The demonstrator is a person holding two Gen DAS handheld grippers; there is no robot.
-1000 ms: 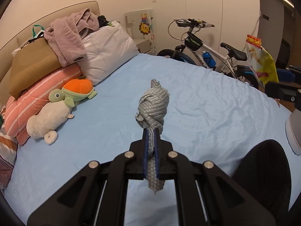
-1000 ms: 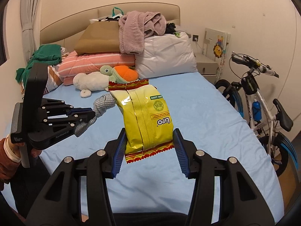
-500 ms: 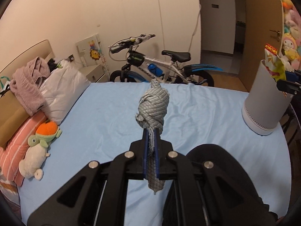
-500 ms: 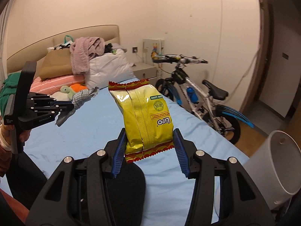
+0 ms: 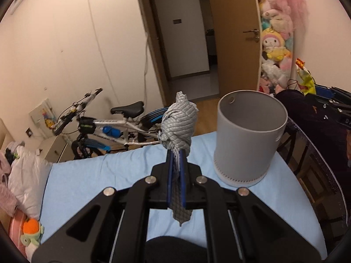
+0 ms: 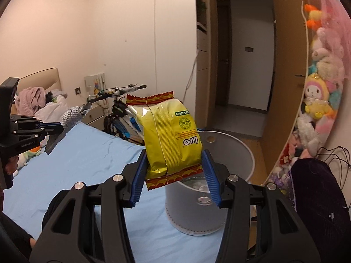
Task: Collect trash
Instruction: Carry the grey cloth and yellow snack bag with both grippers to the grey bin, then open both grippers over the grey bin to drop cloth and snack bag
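The left claw [image 5: 175, 173] is clamped on a grey knotted rope [image 5: 178, 127]. Its two blue pads are pressed almost together on the rope's flat lower part, the thick knot stands up above the fingertips, and a short frayed end hangs below them. In the right wrist view the same claw comes in from the left edge, over the bed, with the knot pointing toward the bicycle.

The right claw [image 6: 173, 173] is clamped on a yellow snack bag [image 6: 171, 140] – the blue ribbed pads press on both sides of the bag near its lower end. The bag stands upright between them, and its printing is upside down. Its red zigzag seams show at the top and at the bottom.

A grey round bin [image 5: 250, 135] stands upright on the light blue bed sheet [image 5: 98, 175], near the corner of the bed. In the right wrist view the snack bag is in front of and above the open mouth of the bin, and some small pale things lie on the bin's bottom; I cannot tell what they are. In the left wrist view the rope is left of the bin and apart from it.

Beside the bed a white and blue bicycle [image 5: 114, 125] leans near the wall. Behind the bin a wooden door [image 5: 232, 43] is open to a dark hallway – next to it a net full of plush toys [image 5: 274, 41] hangs on the wall. A dark cloth [image 6: 316, 186] lies at the right, just beside the bin
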